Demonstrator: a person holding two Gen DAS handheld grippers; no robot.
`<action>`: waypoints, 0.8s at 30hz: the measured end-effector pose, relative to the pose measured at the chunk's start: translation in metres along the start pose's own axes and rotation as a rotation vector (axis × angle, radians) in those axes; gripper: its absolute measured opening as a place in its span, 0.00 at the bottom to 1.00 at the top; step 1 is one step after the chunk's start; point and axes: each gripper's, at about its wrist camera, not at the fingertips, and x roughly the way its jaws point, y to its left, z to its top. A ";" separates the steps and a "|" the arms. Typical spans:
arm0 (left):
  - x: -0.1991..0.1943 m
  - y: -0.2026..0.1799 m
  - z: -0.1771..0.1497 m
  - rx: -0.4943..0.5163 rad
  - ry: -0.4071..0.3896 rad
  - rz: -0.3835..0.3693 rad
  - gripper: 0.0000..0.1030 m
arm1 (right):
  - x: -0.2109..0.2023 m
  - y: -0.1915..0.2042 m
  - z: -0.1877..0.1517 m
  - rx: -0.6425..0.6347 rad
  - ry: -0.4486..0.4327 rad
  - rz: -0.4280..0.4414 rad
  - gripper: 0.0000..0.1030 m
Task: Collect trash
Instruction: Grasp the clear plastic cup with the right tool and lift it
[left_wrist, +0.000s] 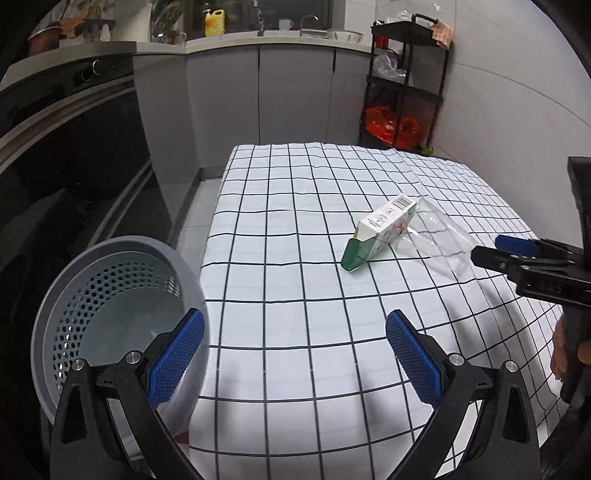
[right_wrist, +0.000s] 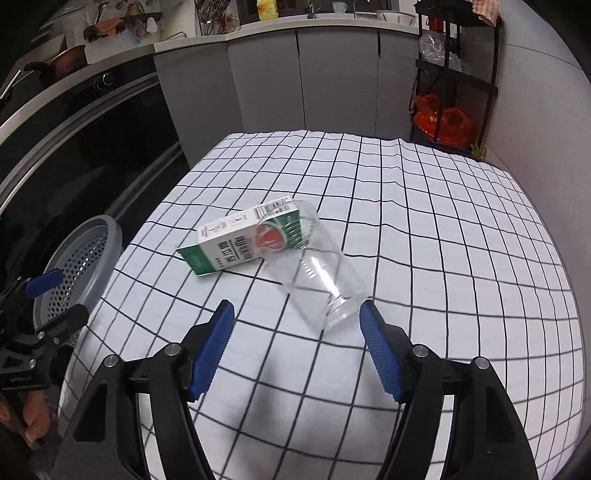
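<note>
Carton (right_wrist: 236, 242) touches clear cup (right_wrist: 317, 269) | basket (left_wrist: 110, 314) left, apart

Black hand-held gripper (right_wrist: 295, 347), blue ribbed pads (right_wrist: 212, 350), silver screws.

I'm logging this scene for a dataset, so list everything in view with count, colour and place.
carton: 1, white and green, lying on its side mid-table, against the cup
plastic cup: 1, clear, lying on its side, right of carton
basket: 1, grey, perforated, at table's left edge
tablecloth: 1, white with black grid, covering table
shelf rack: 1, black, far right corner, holds orange bags
detergent bottle: 1, yellow, on far counter
left gripper: black, blue pads, open, empty
right gripper: black, blue pads, open, near cup
</note>
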 end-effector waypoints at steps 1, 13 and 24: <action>0.001 -0.001 0.000 -0.002 -0.003 0.000 0.94 | 0.005 -0.001 0.003 -0.012 0.006 -0.001 0.67; 0.022 -0.005 0.003 0.016 0.011 0.046 0.94 | 0.058 0.001 0.028 -0.101 0.079 0.021 0.68; 0.026 -0.011 0.004 0.046 0.002 0.029 0.94 | 0.084 0.007 0.033 -0.148 0.112 0.013 0.68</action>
